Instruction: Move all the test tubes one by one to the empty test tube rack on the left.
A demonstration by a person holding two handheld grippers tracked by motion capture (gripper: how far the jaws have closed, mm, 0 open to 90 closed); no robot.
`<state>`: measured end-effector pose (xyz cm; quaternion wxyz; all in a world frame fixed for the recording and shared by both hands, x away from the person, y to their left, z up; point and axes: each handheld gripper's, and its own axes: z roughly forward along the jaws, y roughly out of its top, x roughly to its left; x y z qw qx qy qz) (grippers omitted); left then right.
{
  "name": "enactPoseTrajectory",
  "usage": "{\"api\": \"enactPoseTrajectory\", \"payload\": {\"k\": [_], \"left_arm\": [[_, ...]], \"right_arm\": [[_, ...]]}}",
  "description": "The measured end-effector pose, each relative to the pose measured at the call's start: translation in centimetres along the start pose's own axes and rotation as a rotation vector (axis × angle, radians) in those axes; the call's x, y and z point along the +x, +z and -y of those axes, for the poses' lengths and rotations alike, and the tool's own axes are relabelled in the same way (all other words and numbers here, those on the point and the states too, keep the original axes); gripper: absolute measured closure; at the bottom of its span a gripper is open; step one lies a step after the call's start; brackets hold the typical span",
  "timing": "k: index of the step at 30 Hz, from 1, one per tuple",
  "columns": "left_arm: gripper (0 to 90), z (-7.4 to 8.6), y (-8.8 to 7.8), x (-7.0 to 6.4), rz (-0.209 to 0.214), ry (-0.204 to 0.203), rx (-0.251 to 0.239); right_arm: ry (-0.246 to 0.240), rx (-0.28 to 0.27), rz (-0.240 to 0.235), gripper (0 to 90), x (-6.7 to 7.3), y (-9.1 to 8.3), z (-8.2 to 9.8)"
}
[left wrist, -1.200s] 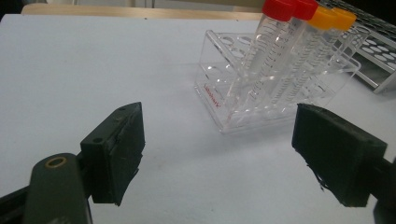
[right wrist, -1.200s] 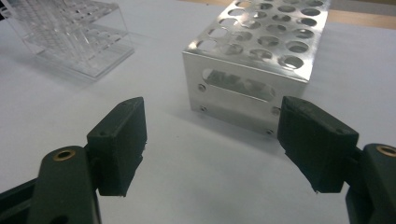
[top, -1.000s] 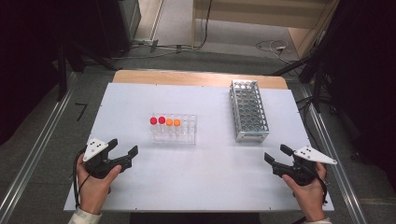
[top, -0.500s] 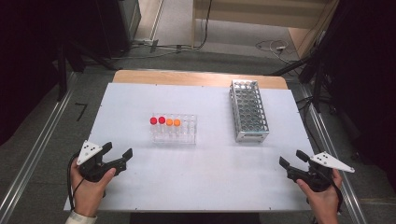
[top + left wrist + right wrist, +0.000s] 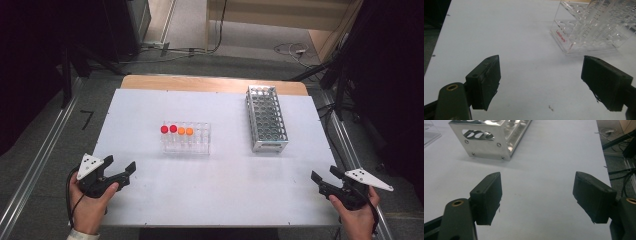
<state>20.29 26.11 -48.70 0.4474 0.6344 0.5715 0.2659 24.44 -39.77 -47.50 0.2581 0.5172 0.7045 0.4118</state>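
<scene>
Both grippers sit low at the near edge of the white table (image 5: 150, 100), far from the work. Left gripper (image 5: 121, 171) at the near-left corner, jaws spread wide, nothing between them; the left gripper view shows bare tabletop between the pads. Right gripper (image 5: 329, 176) at the near-right corner, jaws likewise wide apart and empty.

Clear plastic tube rack (image 5: 186, 138) stands mid-table, slightly left of centre. Four capped tubes sit in its far row at the left end: two red-capped tubes (image 5: 168, 129), then two orange-capped tubes (image 5: 185, 131), packed side by side. Metal tube rack (image 5: 266, 118) stands right of it, well apart, long axis running near to far; it looks empty, though the wells are too small to check.

Risks, as judged from here:
- Caps touch or nearly touch. Wide jaws coming down on one tube could catch its neighbour and lift or tip both.
- The plastic rack looks light. An off-vertical pull could drag or tilt it with the tube.
- Left gripper faces the rack's near-left corner (image 5: 564, 40); a low approach could shove it.
- Clear tubes in clear plastic are hard to judge for depth; a grip on the cap alone may slip.
- Right gripper's low reach could knock the metal rack's near end (image 5: 486, 141).
</scene>
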Motion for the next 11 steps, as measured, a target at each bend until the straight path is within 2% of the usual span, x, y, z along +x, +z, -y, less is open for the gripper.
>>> {"api": "enactPoseTrajectory", "payload": {"k": [11], "left_arm": [[16.5, 0.47, -0.08, 0.66, -0.014, -0.014, 0.021]], "right_arm": [[0.026, -0.001, 0.028, 21.8, -0.94, -0.26, 0.25]]}}
